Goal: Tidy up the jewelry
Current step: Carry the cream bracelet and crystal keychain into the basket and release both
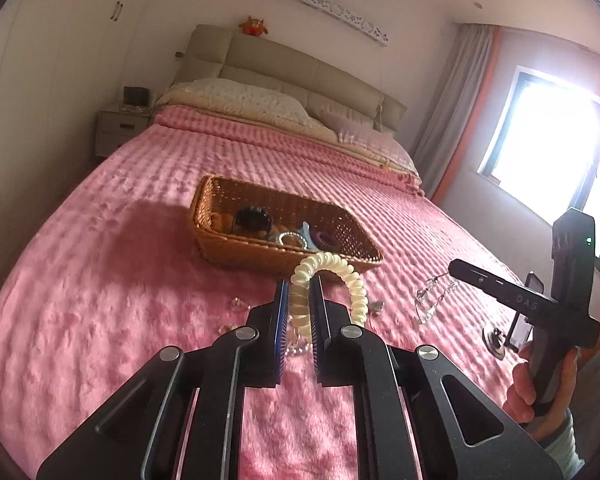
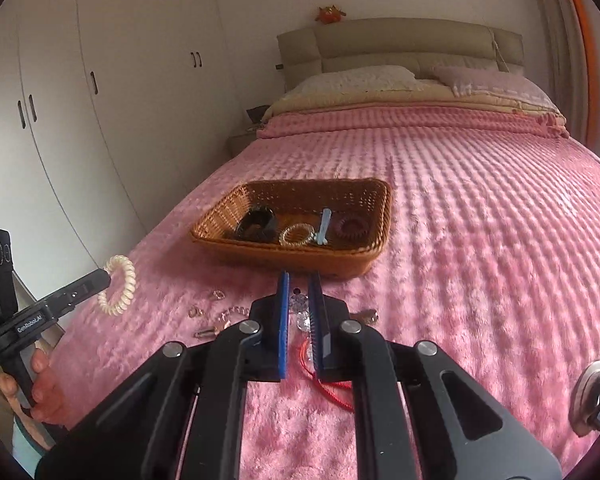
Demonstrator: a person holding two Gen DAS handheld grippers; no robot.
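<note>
My left gripper [image 1: 299,284] is shut on a cream spiral hair tie [image 1: 332,280] and holds it above the pink bedspread, just short of the wicker basket [image 1: 220,248]. The hair tie also shows in the right wrist view [image 2: 118,290], at the left gripper's tip. The basket [image 2: 376,216] holds a black hair clip [image 2: 256,224], a clear spiral tie [image 2: 296,234], a blue clip [image 2: 324,226] and a purple tie [image 2: 354,226]. My right gripper [image 2: 299,280] hovers with its jaws narrowly apart over a crystal piece [image 2: 300,304] on a red cord [image 2: 332,388]. Its tip also shows in the left wrist view [image 1: 454,267].
Small clear and gold trinkets [image 2: 216,312] lie on the bedspread left of the right gripper. A silver chain [image 1: 432,300] lies near the right gripper's tip. A round metal object [image 2: 590,396] sits at the right edge. Wardrobes stand left, pillows and headboard beyond.
</note>
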